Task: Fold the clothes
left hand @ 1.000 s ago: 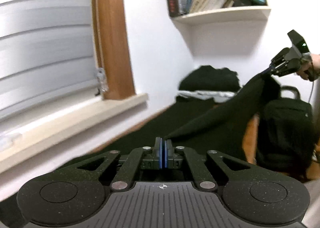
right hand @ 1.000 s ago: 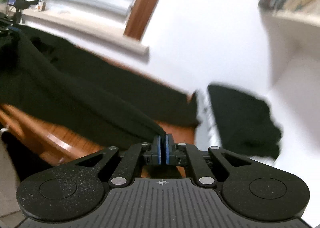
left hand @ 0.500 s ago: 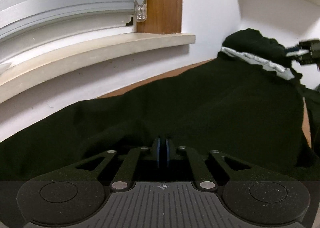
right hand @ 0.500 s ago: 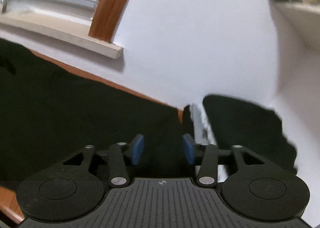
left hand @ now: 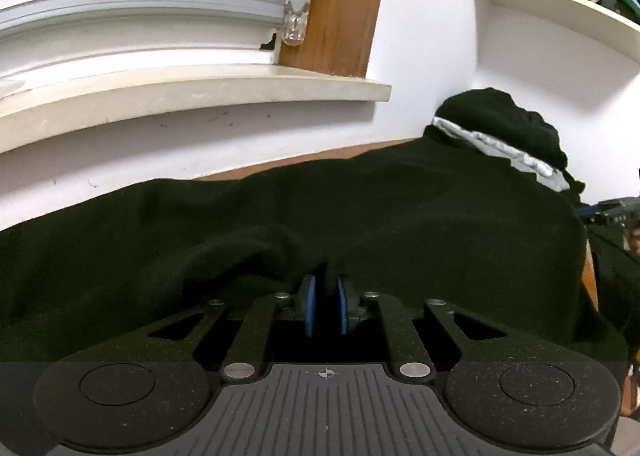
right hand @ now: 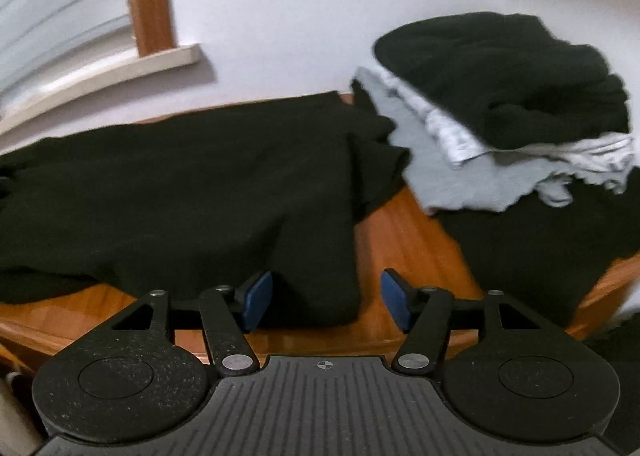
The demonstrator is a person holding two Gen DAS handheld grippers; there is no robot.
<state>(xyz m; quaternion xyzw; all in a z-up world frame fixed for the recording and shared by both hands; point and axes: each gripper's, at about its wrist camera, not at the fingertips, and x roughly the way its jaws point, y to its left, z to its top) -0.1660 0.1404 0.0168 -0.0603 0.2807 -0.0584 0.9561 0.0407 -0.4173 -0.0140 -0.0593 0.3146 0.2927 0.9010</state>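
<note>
On your left, the left gripper sits low against the black garment. Its jaws have just been opening and now stand a narrow gap apart, with a ridge of the black cloth bunched between the blue pads; whether the pads still press on that cloth cannot be told. The garment is spread flat across the wooden table, below the window sill and the white wall.

At the centre, seen from the right wrist, the same black garment lies over most of the table top, one edge reaching the near table edge.

Your right gripper has its jaws set wide apart, having just been opening. The near edge of the garment lies between them, but neither pad presses on it.

Further right, a pile of clothes rests on the table: a black item on top, grey and white items beneath.
</note>
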